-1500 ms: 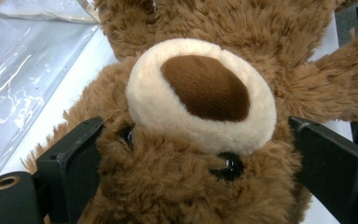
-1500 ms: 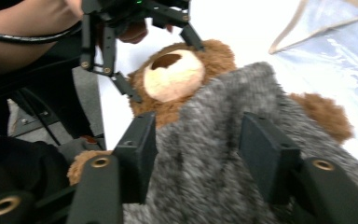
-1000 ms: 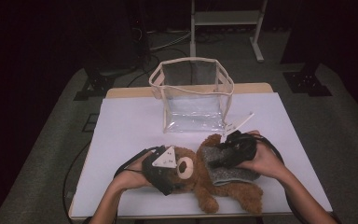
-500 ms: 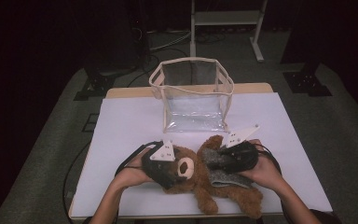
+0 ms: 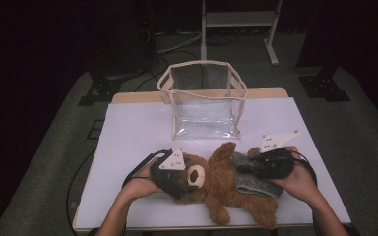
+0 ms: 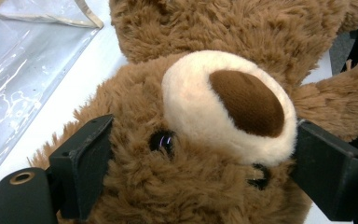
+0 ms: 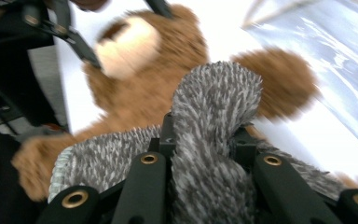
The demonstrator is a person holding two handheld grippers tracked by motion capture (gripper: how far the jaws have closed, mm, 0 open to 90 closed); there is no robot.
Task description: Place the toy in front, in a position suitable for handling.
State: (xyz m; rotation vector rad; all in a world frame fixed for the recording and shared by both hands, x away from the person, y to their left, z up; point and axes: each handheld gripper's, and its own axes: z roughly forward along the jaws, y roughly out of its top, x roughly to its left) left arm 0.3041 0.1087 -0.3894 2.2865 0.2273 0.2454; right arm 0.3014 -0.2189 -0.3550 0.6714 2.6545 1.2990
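A brown teddy bear point(image 5: 221, 182) lies on its back on the white table point(image 5: 138, 128), head to the left. My left gripper point(image 5: 189, 182) has its jaws on either side of the bear's head point(image 6: 135, 102). They have just been closing and press into the fur beside the cream muzzle. A grey fuzzy garment point(image 5: 256, 184) covers the bear's lower body. My right gripper point(image 5: 242, 168) has just been closing and is shut on a raised fold of that grey garment point(image 7: 214, 93). In the right gripper view the bear point(image 7: 140, 93) lies beyond the fold.
A clear plastic bag point(image 5: 204, 105) with beige trim stands open at the back middle of the table; it is also the clear bag point(image 6: 18, 70) and the clear bag point(image 7: 317, 51) in the gripper views. Dark floor and a metal stand lie beyond the table.
My right gripper closed on the grey garment and moved right with it. The bear now lies more level across the table. My left hand stayed at the head.
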